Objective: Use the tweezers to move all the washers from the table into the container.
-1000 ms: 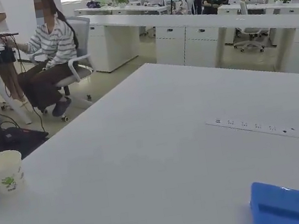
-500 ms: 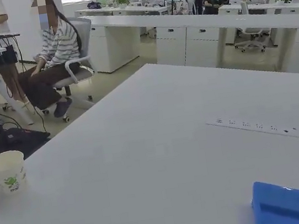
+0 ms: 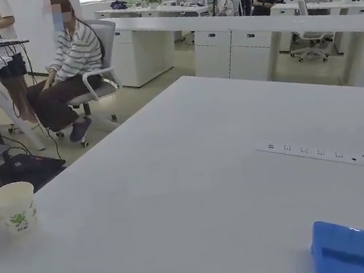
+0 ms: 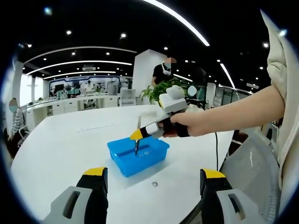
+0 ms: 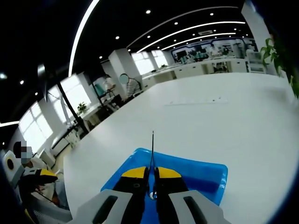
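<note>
Right gripper [image 5: 150, 179] is clamped shut on the tweezers [image 5: 152, 154], tips down over the blue container [image 4: 140, 165]. Left gripper [image 4: 153, 172] hangs wide open, empty. One washer [image 4: 154, 184] sits on the table [image 4: 70, 140] just beside the container. I'd come straight down and pinch its rim gently. No readable writing anywhere.

Open-plan office: large white tabletop [image 3: 177, 198]; rows of long white desks [image 3: 221, 26]; grey swivel chair [image 3: 104, 39]; pale glossy floor [image 3: 143, 98]; black strip-lit ceiling [image 4: 103, 23].

A paper cup [image 3: 14, 208] stands well apart from a socket strip [image 3: 320, 154], with a seated person [image 3: 70, 64] in stripes beyond them.
</note>
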A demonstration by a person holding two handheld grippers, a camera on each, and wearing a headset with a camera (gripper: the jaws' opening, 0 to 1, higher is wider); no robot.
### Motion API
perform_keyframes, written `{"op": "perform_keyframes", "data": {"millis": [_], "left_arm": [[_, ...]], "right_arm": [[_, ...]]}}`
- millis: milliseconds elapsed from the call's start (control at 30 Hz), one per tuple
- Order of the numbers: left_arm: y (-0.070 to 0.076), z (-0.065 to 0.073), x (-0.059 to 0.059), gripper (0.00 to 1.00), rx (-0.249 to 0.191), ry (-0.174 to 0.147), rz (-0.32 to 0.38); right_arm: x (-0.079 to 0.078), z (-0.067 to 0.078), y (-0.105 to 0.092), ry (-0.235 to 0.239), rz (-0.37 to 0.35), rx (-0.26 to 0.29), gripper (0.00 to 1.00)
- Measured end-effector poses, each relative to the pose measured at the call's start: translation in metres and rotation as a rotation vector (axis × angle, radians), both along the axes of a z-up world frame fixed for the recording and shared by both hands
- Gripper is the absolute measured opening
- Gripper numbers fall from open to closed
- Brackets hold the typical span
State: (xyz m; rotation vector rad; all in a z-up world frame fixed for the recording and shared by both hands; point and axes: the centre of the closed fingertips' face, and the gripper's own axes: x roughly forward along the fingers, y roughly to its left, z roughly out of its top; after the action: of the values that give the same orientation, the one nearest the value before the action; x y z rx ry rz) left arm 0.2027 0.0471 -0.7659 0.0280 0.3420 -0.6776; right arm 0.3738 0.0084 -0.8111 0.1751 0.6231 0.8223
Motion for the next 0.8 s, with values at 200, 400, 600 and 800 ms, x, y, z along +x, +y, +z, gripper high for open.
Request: {"op": "perform_keyframes", "data": {"millis": [200, 400, 600, 800], "left_arm": [[-0.001, -0.001, -0.001, 0.82, 0.0, 0.003, -0.005], [-0.003, -0.002, -0.002, 0.82, 0.01, 0.006, -0.02], [-0.002, -0.002, -0.002, 0.82, 0.007, 0.01, -0.015], [0.0, -0.002, -0.001, 0.82, 0.009, 0.01, -0.007]], "right_arm": [[0.004, -0.01, 0.003, 0.013, 0.006, -0.021, 0.03], [0.002, -0.015, 0.004, 0.012, 0.027, -0.043, 0.03], [0.004, -0.016, 0.004, 0.005, 0.015, -0.043, 0.03], [0.001, -0.017, 0.007, -0.009, 0.038, -0.069, 0.03]]}}
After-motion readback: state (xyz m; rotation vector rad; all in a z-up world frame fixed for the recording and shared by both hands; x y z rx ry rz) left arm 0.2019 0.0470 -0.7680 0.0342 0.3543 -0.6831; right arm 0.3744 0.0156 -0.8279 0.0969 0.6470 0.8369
